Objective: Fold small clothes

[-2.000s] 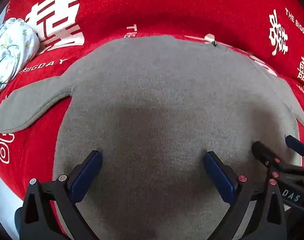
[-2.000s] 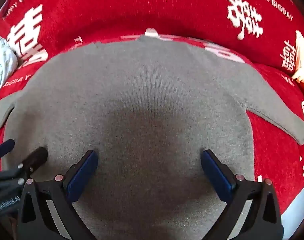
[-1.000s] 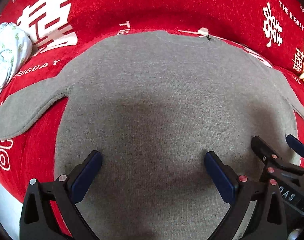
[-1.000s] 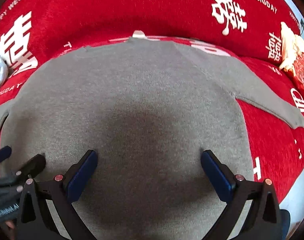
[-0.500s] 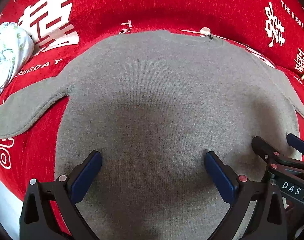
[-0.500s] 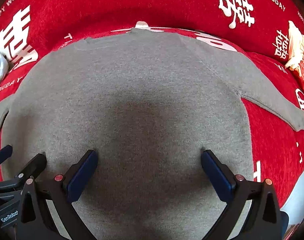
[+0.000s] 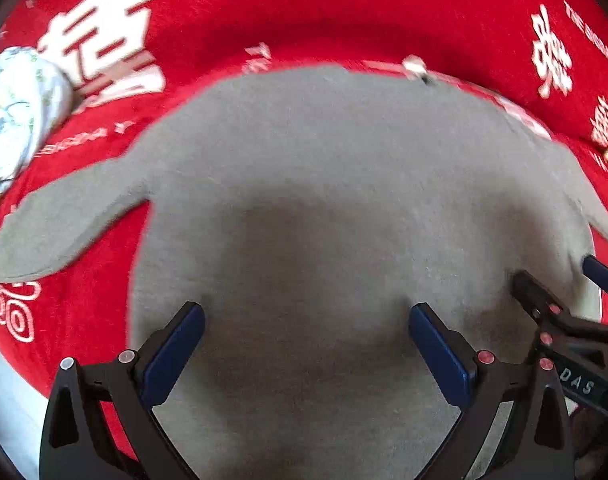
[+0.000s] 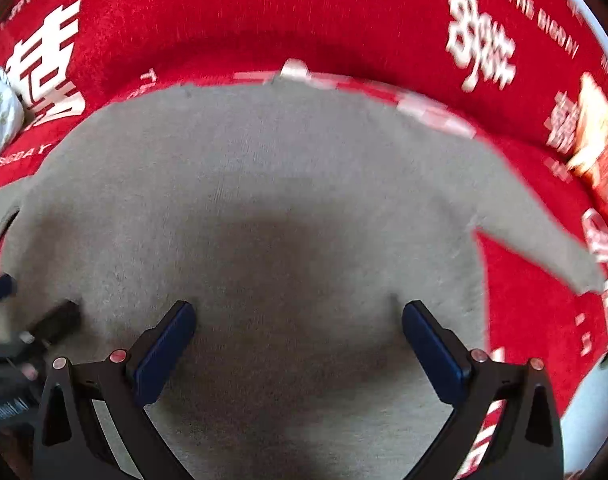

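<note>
Two tongs are yours here, both spread wide with nothing between their blue pads: your left tongs [image 7: 305, 340] and your right tongs [image 8: 298, 338] hover side by side over the lower half of one grey sweater [image 7: 343, 208]; each shows at the rim of the other's view. That sweater lies flat, hem toward you and neckline away, on a red cloth with white lettering [image 8: 304, 12]; its two sleeves splay outward, the left sleeve [image 7: 64, 216] and the right sleeve [image 8: 543, 240], each with bare red cloth around it. Beyond the left sleeve sits one pale floral bundle [image 7: 16, 112]; beyond the right sleeve lies one cream-and-orange item [image 8: 595, 136], too blurred to identify. Red cloth stays bare past the neckline; pale floor shows at the near corners.
</note>
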{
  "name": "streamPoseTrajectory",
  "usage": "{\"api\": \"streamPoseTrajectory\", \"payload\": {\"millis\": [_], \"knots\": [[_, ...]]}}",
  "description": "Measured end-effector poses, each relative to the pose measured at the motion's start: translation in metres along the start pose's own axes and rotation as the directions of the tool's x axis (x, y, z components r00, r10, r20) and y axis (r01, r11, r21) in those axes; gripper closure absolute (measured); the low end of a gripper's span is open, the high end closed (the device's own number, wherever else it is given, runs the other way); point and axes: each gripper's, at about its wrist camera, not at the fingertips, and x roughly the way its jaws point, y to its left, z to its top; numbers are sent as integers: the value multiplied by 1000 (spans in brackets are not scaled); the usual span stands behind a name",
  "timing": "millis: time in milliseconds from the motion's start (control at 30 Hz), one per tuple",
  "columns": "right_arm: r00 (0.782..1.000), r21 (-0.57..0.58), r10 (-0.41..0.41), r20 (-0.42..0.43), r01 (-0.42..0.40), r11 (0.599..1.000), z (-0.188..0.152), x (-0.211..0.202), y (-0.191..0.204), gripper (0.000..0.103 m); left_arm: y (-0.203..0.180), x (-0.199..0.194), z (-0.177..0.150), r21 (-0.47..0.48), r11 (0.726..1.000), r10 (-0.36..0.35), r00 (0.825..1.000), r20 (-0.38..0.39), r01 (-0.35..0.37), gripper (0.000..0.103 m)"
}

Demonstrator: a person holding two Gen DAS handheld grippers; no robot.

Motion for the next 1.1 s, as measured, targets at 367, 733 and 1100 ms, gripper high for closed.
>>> {"api": "streamPoseTrajectory", "payload": {"millis": [367, 733, 1100], "knots": [[998, 11, -7, 69, 6, 1000, 16, -14, -7, 0, 11, -2, 18, -41, 998, 50, 999, -9, -51, 1], [996, 32, -53, 76, 51, 998, 22, -23, -17, 0, 0, -4, 24, -31, 1000, 1, 1000, -8, -2, 1], [983, 14, -96, 154, 95, 995, 34, -33, -27, 0, -12, -26, 38, -20, 999, 50, 991, 124, -48, 1]]}}
